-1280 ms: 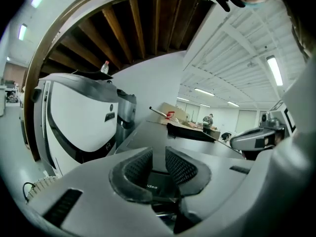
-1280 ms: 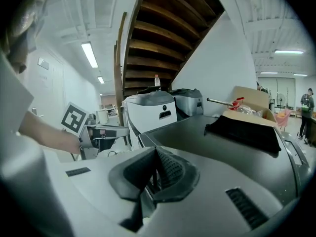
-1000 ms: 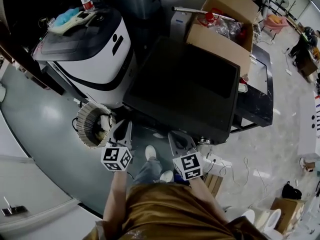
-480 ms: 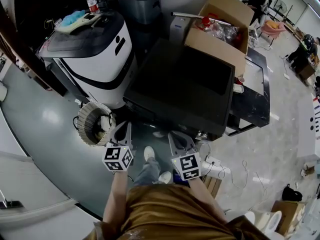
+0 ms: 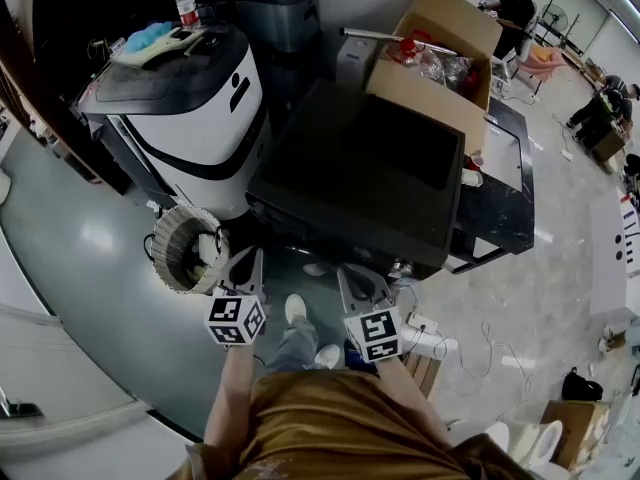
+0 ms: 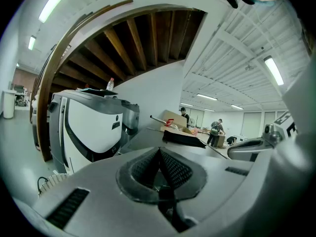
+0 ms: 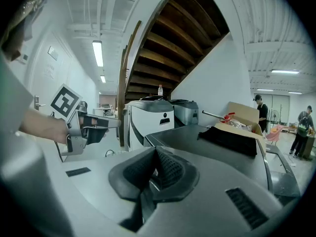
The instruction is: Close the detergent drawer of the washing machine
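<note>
Seen from the head view, the dark washing machine (image 5: 360, 168) shows only its top, just beyond both tongs, and its detergent drawer cannot be made out in any view. The left tongs (image 5: 246, 260) have just closed together on nothing; the right tongs (image 5: 352, 273) are also together and empty. Only the right gripper view shows the hand (image 7: 42, 126) holding the left tongs.

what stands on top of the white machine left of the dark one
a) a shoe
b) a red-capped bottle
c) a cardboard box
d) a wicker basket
b: a clear bottle with a red cap stands upright at the back of the white machine, on its top.
</note>
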The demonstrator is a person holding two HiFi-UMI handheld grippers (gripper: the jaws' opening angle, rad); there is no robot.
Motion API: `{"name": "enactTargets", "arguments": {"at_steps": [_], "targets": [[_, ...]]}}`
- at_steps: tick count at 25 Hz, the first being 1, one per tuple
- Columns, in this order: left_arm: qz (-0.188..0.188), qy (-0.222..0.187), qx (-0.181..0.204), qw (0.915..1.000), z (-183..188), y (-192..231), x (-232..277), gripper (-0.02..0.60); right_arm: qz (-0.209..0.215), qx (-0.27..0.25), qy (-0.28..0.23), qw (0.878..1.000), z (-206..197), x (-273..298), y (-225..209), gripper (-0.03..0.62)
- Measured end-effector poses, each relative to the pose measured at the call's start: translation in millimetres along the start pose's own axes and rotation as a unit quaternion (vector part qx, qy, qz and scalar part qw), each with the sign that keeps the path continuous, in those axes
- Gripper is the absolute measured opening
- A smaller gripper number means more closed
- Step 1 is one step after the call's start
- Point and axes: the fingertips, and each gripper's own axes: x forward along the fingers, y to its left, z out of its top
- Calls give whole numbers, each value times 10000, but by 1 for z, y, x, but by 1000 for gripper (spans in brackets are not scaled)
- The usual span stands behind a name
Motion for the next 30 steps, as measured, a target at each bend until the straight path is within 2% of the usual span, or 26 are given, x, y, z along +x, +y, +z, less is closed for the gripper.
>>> {"name": "enactTargets", "arguments": {"at_steps": [10,30], "targets": [[-90,59,28,9999,-5,-2,3,26,-23,-26,57,10000,-3,-1,0,12],[-37,71,21,10000,-6,4,1,26,-56,-5,115,9999,-4,0,-2,12]]}}
